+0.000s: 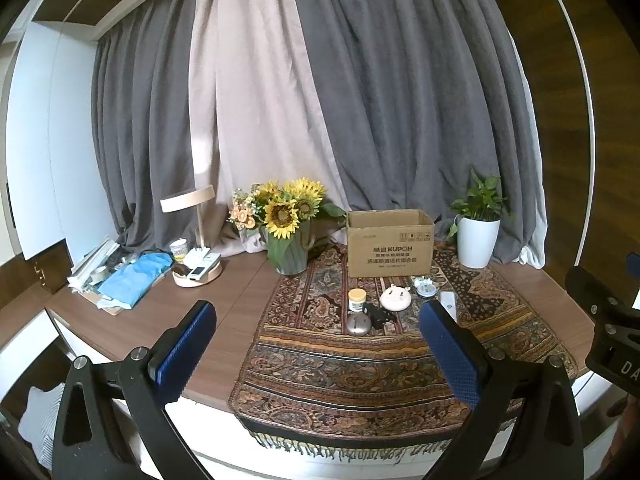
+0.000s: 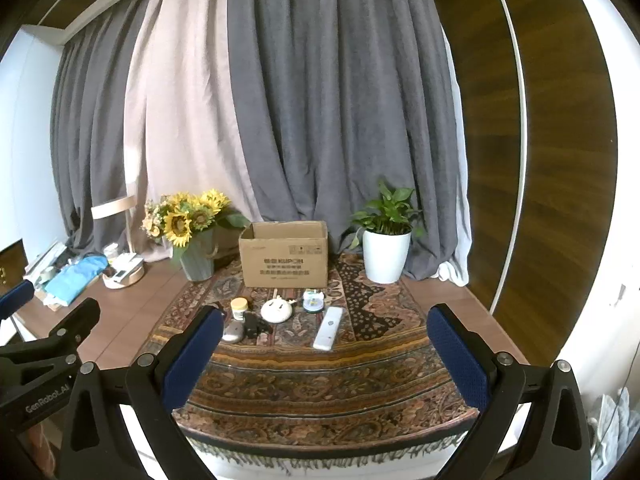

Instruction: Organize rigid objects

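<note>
- The left claw (image 1: 316, 344) is held wide with nothing between its blue pads (image 1: 188, 344); it hangs over the near edge of the bench (image 1: 224, 296).
- The right claw (image 2: 326, 344) is also wide and holds nothing, above the patterned cloth (image 2: 320, 384) that covers the middle of the bench.
- The small things lie in a loose group on the cloth, in front of the open cardboard box (image 2: 285, 256): a jar with a tan lid (image 2: 239, 308), a grey rounded object (image 2: 233, 333), a black object (image 2: 254, 326) touching the grey one, a white round object (image 2: 277, 312), a small round clear container (image 2: 313, 301) and a white remote (image 2: 329, 328).
- The remote is a little apart to the right of the others.
- A vase of sunflowers (image 2: 192, 236) stands left of the box and a potted plant (image 2: 387, 248) stands right of it.
- Far left on the bare bench are a desk lamp (image 1: 192, 216) with a tray base, a blue cloth (image 1: 136, 276) and other clutter.
- Nothing stands between the claws and the small things.
</note>
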